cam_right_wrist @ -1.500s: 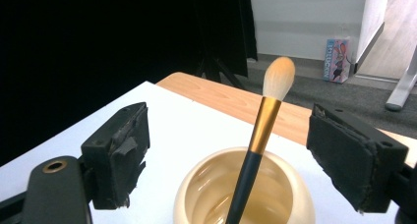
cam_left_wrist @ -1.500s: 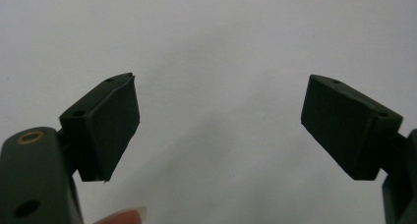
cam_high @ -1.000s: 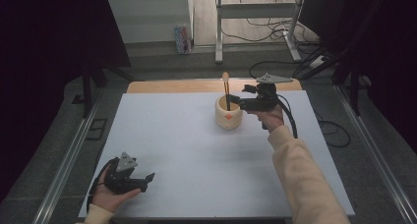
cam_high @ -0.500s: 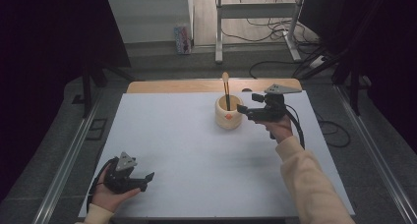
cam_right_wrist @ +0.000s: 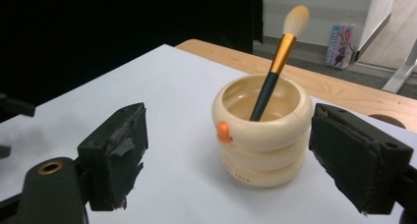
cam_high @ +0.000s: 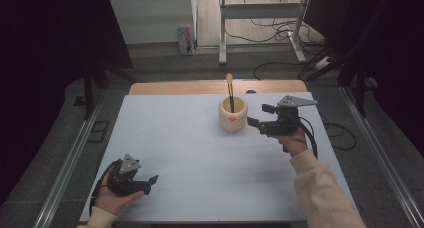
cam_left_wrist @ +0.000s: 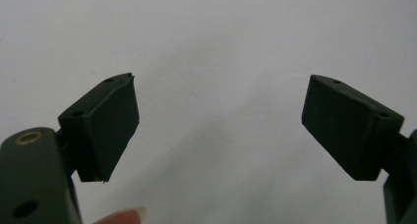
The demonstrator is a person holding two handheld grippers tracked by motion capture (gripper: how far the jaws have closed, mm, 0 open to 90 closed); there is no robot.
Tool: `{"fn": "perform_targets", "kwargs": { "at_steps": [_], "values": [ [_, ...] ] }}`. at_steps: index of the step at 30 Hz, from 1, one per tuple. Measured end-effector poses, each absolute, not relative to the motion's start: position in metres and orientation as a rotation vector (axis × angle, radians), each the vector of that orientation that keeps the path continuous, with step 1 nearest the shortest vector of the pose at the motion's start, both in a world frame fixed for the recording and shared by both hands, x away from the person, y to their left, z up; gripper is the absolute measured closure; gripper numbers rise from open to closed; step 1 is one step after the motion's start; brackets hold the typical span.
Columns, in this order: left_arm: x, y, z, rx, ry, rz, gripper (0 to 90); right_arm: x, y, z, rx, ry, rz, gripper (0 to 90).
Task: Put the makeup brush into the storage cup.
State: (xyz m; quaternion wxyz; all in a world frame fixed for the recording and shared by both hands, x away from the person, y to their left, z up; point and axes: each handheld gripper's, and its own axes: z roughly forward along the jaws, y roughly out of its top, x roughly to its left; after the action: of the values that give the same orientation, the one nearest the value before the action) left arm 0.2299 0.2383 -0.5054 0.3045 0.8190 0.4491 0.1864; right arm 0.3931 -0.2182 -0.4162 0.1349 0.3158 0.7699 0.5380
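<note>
The cream ribbed plastic cup with an orange knob point(cam_right_wrist: 263, 130) stands upright on the white table sheet point(cam_high: 190, 148), toward its far side. A black-and-gold makeup brush with a pale tip point(cam_right_wrist: 277, 62) leans inside it. The right gripper point(cam_high: 254, 122) sits just beside the cup, jaws spread wide, empty, apart from the cup wall. The left gripper point(cam_high: 151, 180) rests near the front edge, well apart, jaws also spread, empty. Judgement: the step is likely an approach to the brush or cup. Best to centre the jaws on the handle above the rim and close gently so the cup doesn't tip.
</note>
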Motion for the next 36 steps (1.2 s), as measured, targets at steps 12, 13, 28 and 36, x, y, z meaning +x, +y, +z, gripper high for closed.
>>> {"fn": "perform_targets", "kwargs": {
  "at_steps": [12, 13, 28, 36],
  "values": [
    [0.23, 0.238, -0.505, 2.169, 1.194, 0.497, 14.9, 0.36, -0.232, -0.417, 0.864, 2.275, 1.475, 14.2],
    [0.23, 0.238, -0.505, 2.171, 1.192, 0.498, 14.9, 0.358, -0.234, -0.418, 0.861, 2.277, 1.467, 14.2],
    [0.228, 0.239, -0.504, 2.165, 1.186, 0.506, 14.9, 0.33, -0.259, -0.438, 0.9, 2.291, 1.381, 13.5],
    [0.228, 0.239, -0.503, 2.163, 1.186, 0.506, 14.9, 0.318, -0.27, -0.445, 0.929, 2.301, 1.353, 13.5]
  ]
}}
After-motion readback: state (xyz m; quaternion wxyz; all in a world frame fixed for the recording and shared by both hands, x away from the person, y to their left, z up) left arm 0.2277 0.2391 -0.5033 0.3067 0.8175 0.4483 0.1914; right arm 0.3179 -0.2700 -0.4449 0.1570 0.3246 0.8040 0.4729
